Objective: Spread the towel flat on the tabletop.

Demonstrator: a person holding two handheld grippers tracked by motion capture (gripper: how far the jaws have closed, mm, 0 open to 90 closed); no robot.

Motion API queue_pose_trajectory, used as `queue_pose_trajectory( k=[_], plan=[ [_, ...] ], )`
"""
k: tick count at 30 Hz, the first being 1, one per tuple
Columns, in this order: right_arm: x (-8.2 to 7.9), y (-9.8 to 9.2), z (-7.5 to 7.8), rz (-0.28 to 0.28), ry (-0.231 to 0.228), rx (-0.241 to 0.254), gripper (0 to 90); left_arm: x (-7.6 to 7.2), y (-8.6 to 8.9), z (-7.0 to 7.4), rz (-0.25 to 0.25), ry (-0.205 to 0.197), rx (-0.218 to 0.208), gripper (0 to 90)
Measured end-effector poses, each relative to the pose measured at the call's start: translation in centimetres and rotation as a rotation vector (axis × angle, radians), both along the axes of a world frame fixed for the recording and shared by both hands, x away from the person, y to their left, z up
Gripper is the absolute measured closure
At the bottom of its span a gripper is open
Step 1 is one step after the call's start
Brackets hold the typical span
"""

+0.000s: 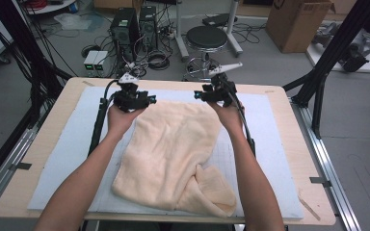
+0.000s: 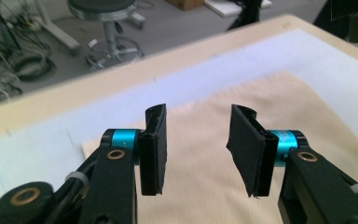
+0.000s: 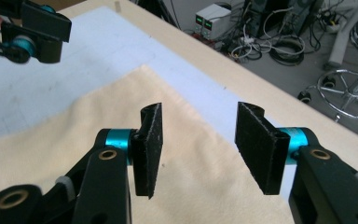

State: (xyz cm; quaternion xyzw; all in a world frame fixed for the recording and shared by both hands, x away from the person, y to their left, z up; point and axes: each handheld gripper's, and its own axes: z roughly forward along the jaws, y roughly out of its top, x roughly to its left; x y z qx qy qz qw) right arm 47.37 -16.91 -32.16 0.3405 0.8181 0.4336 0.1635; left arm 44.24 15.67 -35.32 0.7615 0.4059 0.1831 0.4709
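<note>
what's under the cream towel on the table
The cream towel lies on a pale blue-white mat, which covers a wooden table. Faint grid lines on the mat show beside the towel's right edge. Whatever the mat carries directly beneath the towel is covered, as is anything under its folded near corner.

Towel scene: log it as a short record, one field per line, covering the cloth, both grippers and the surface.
cloth: cream towel, spread on the mat, near right corner folded over
left gripper: open, nothing between the jaws, above the towel's far left corner
right gripper: open, nothing between the jaws, above the towel's far right corner
surface: pale blue mat on a wooden table
beyond the table: black stool on the floor
</note>
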Motion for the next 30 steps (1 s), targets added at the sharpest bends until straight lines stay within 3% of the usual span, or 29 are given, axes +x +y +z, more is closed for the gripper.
queue_pose_trajectory(
  k=[1,3,7,12,14,16,17,18,19,24,27,30],
  plan=[
    [-0.6,-0.2,-0.6,0.007,-0.009,-0.014,52.3,-0.6,0.5,-0.5,-0.014,0.009,0.012,56.6],
    [-2.0,-0.8,-1.6,0.022,-0.003,0.027,51.8,-2.1,1.3,-1.4,-0.039,0.007,-0.011,56.2],
    [-5.2,-1.8,-2.9,0.077,0.009,0.031,49.3,-5.2,2.4,-2.5,-0.087,0.012,-0.005,55.0],
    [-10.1,-2.9,-3.7,0.166,0.002,0.053,46.0,-9.9,3.5,-3.4,-0.161,-0.003,-0.005,52.3],
    [-12.1,-3.4,-3.9,0.194,-0.014,0.084,44.9,-11.7,3.9,-3.9,-0.197,-0.003,-0.01,50.1],
    [-13.5,-3.5,-4.0,0.236,0.026,0.075,41.4,-13.5,4.3,-4.3,-0.224,-0.009,0.001,49.0],
    [-14.4,-3.5,-4.0,0.251,0.027,0.067,41.5,-14.4,4.5,-4.5,-0.23,-0.007,-0.014,48.5],
    [-15.4,-3.6,-4.2,0.256,-0.013,0.074,42.5,-15.1,4.8,-4.8,-0.248,-0.004,-0.033,48.0],
    [-16.2,-3.7,-4.4,0.273,-0.022,0.087,42.6,-15.8,4.9,-5.0,-0.266,0.003,-0.026,47.7],
    [-18.9,-4.0,-6.5,0.375,0.042,0.081,41.1,-18.8,5.3,-6.5,-0.352,0.041,-0.001,43.5],
    [-20.2,-4.0,-8.1,0.431,0.081,0.061,40.8,-19.7,5.2,-7.6,-0.414,0.069,0.043,42.5],
    [-20.7,-3.5,-9.8,0.448,0.11,-0.039,46.5,-20.0,4.8,-8.6,-0.44,0.089,0.099,41.9]
  ],
)
